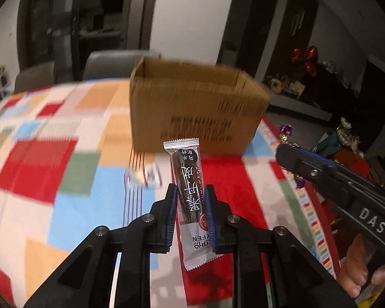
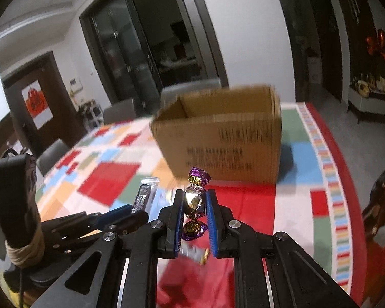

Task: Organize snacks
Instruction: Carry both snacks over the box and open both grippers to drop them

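Patchwork tablecloth (image 1: pixel 64 179), left claw (image 1: pixel 191 192) pinching snack bar (image 1: pixel 190 190), angled downward toward box (image 1: pixel 192 107)

Our black two-finger left gripper (image 1: pixel 190 200) and right gripper (image 2: pixel 195 202) show blue ribbed pads, silver screws, white "DAS" lettering.

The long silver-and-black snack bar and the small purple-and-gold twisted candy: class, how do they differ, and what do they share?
The long silver-and-black snack bar is a flat, sealed sachet with printed characters; the small purple-and-gold twisted candy is a rounded foil lump with twisted ends. The bar sticks far beyond its pads; the candy barely does. The left gripper holds the bar, the right gripper the candy. Both are clamped, facing the brown cardboard box.
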